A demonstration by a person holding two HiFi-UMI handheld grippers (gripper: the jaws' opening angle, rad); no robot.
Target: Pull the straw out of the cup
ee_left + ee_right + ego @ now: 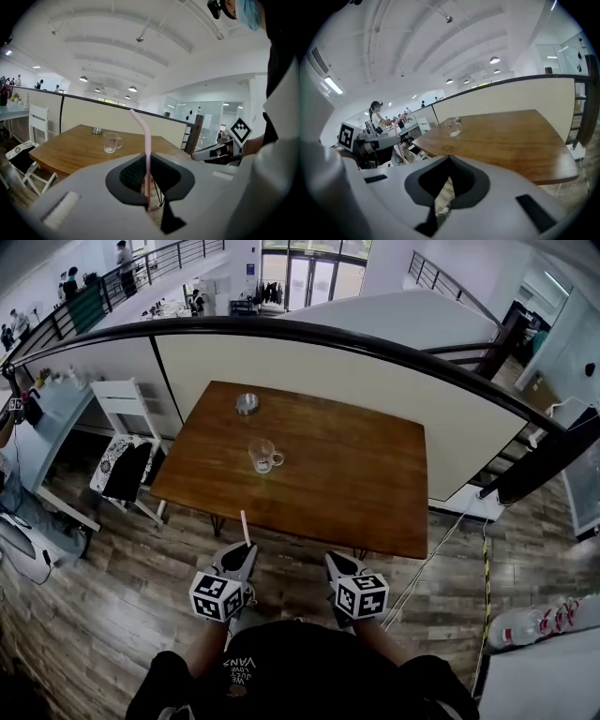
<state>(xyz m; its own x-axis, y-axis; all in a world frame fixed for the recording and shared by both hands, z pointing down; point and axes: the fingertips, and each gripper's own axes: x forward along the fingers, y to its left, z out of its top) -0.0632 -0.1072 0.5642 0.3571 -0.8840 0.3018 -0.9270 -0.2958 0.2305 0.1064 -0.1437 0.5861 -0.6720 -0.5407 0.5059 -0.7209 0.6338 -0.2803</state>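
- The left claw, nearest the person and off the near edge of the surface, was clamped on the pink straw, its dark pads pressing the stem from both sides.
- The straw stood nearly upright between those pads. Its bent top leaned toward the left in the left gripper view, and its lower end ran down past the pads.
- The straw was wholly out of the cup and well apart from it, over the plank floor in front of the surface.
- The right claw was held beside the left one, apart from it, with its jaws closed together and nothing between them.
- In the right gripper view the left claw showed at the left with the straw rising from it.
- The brown wooden surface lay just beyond both claws.
- The cup, a clear glass one with a handle on one side, stood upright on the surface toward its left-middle part. It looked empty, with no straw in it.
- A small round metal dish stood farther back, near the far edge and apart from the cup; what it held could not be told.
- A white chair with a dark cushion stood to the left of the surface.
- A curved half-wall with a dark rail ran behind everything.
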